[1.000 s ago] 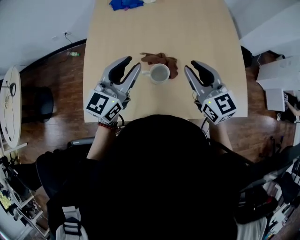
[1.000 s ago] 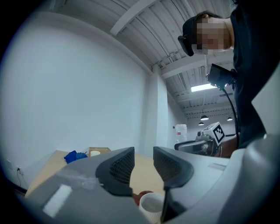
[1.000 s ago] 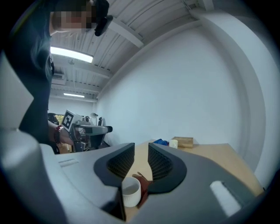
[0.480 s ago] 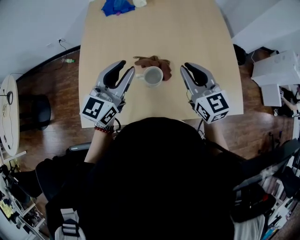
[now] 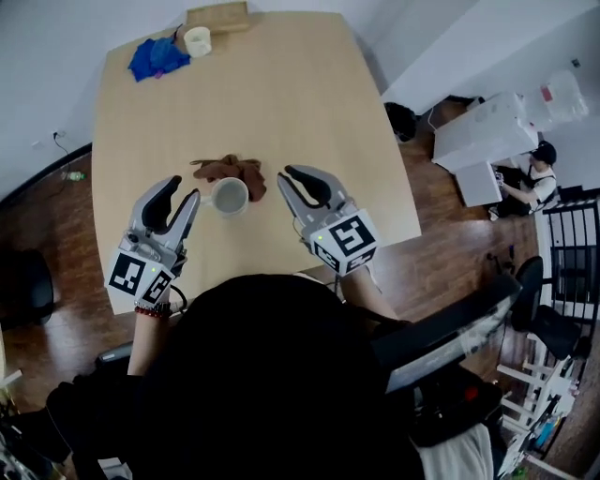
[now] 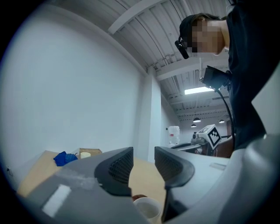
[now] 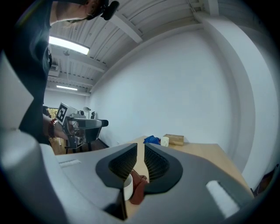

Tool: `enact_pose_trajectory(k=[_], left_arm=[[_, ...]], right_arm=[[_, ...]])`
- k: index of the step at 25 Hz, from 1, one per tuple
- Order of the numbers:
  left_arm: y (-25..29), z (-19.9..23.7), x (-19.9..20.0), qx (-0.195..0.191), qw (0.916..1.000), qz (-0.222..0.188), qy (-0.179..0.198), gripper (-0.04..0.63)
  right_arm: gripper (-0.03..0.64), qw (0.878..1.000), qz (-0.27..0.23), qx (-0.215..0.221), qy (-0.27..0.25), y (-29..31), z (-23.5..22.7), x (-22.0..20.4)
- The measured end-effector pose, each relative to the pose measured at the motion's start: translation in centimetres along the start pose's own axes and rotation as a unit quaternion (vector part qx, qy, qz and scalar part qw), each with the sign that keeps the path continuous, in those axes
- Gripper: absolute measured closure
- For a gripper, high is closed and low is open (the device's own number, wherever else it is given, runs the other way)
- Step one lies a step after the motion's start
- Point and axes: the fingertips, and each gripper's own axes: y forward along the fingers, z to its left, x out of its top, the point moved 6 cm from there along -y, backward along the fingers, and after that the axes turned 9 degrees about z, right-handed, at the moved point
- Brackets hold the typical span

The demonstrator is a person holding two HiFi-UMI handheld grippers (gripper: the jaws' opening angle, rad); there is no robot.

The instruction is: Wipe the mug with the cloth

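A white mug [image 5: 230,197] stands upright on the light wooden table [image 5: 309,103], with a crumpled brown cloth [image 5: 228,169] lying just behind it and touching it. My left gripper [image 5: 185,189] hovers left of the mug, handle side; its jaws are opening and hold nothing. My right gripper [image 5: 287,174] hangs to the mug's right, shut and empty. In the left gripper view the mug [image 6: 146,208] sits low beneath the gripper [image 6: 143,153]. The right gripper view shows mug [image 7: 128,188] and cloth [image 7: 140,189] below the closed gripper [image 7: 140,149].
At the table's far end lie a blue cloth [image 5: 157,56], a small white cup [image 5: 197,40] and a wooden box [image 5: 216,16]. Right of the table stand white boxes [image 5: 478,141], with a person [image 5: 536,161] sitting beside them. Dark wooden floor surrounds the table.
The right gripper's jaws have closed. The left jaws stand a little wider. The head view has swung, so the table's far end and the room's right side now show.
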Motion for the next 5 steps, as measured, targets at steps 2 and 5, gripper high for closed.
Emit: enact_pose_trajectory(k=[2, 5], left_arm=[[1.2, -0.3, 0.7, -0.004, 1.0, -0.008, -0.001, 0.434], [2.7, -1.1, 1.9, -0.015, 0.9997, -0.017, 0.004, 0.434]], right_arm=[[0.563, 1.0, 0.004, -0.001, -0.011, -0.6, -1.1, 0.4], [0.563, 1.0, 0.005, -0.006, -0.021, -1.8, -2.6, 1.0]])
